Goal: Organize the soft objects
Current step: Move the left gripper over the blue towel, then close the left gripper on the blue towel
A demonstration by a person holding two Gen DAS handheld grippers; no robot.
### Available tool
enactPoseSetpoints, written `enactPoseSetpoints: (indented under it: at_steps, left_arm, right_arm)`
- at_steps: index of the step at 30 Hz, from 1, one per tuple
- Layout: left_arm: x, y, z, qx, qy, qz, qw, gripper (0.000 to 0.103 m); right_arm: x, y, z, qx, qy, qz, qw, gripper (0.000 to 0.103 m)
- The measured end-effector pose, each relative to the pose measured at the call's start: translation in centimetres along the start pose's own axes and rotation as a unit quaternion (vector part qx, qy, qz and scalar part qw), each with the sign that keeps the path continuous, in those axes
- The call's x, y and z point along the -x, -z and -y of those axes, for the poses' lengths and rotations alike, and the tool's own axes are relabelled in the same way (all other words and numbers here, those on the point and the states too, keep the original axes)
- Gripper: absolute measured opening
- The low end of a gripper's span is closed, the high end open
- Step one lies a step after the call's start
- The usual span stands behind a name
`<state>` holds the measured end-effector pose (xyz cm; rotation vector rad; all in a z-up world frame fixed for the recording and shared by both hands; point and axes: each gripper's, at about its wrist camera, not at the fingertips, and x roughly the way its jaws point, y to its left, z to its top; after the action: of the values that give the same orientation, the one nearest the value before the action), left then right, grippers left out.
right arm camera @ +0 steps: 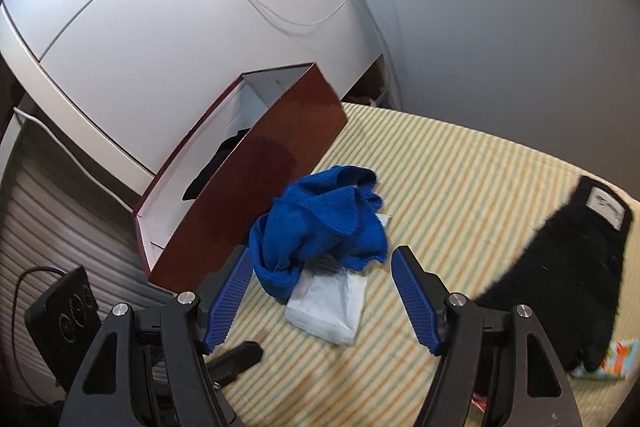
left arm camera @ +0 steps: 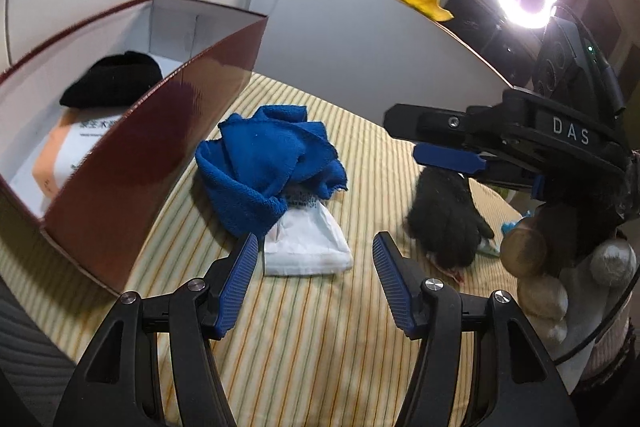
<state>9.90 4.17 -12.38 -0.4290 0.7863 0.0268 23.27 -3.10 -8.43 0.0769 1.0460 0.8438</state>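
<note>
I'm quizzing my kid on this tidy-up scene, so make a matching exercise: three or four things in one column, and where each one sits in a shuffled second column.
Things:
1. blue towel
2. black hat
3. black glove
4. white packet

Places:
A. inside the red box
B. partly under the towel
C. on the bedsheet, far from the box
D. crumpled on the bedsheet beside the box

Pairs: 1-D, 2-A, 3-C, 4-B
</note>
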Motion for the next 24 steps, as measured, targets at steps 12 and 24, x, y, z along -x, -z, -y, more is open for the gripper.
enactPoseSetpoints:
  at_steps: [12, 24]
  left_arm:
    - [-3.5, -1.2, -0.1, 0.021, -0.031, 0.000, 0.9993, 0.059]
    - [-6.0, -2.3, 0.3, 0.014, -0.050, 0.005, 0.9987, 0.048]
  right_arm:
    - [-6.9, -2.5, -0.7, 0.027, 0.002, -0.058, 0.998, 0.068]
    - [-9.3, -2.9, 1.4, -0.009, -0.008, -0.067, 0.998, 0.067]
